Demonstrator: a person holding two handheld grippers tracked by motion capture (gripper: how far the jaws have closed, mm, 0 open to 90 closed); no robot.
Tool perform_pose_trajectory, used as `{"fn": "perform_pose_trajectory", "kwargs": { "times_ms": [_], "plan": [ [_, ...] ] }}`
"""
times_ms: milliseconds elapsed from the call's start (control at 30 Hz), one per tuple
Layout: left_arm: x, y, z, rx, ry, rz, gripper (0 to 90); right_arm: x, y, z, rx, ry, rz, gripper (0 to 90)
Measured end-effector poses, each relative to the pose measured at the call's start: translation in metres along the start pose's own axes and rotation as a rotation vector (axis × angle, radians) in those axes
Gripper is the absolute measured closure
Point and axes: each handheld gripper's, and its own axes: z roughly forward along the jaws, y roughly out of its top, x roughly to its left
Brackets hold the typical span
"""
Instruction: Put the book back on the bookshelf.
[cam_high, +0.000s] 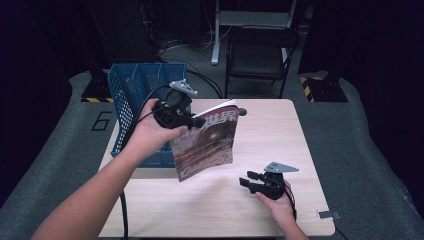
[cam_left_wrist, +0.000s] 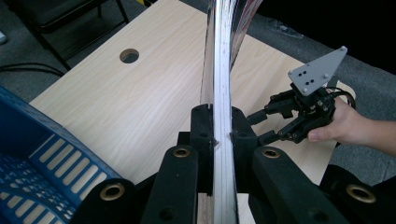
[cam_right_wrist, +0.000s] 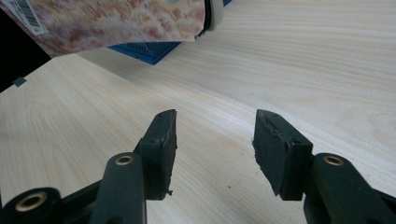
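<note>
Glossy magazine (cam_high: 206, 142) held above the tabletop (cam_high: 280, 130) by the left gripper (cam_high: 192, 121), blue basket (cam_high: 135, 95) at 9 o'clock; left gripper view: jaws clamped on its edge; right gripper view: right gripper (cam_right_wrist: 215, 144) jaws apart, nothing between them.

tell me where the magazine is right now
In the high view the magazine hangs left of centre above the table, clamped in the left tongs, beside the blue basket.
</note>
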Motion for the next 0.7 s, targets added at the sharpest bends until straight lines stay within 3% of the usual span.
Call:
{"fn": "perform_pose_trajectory", "kwargs": {
  "times_ms": [300, 700],
  "plan": [
    [0.007, 0.004, -0.011, -0.011, 0.018, -0.015, 83.9, 0.0, -0.001, 0.001, 0.013, -0.05, -0.03, 48.2],
    [0.017, 0.002, -0.022, -0.013, 0.045, -0.035, 83.9, -0.006, -0.004, 0.003, 0.057, -0.096, -0.033, 47.4]
  ]
}}
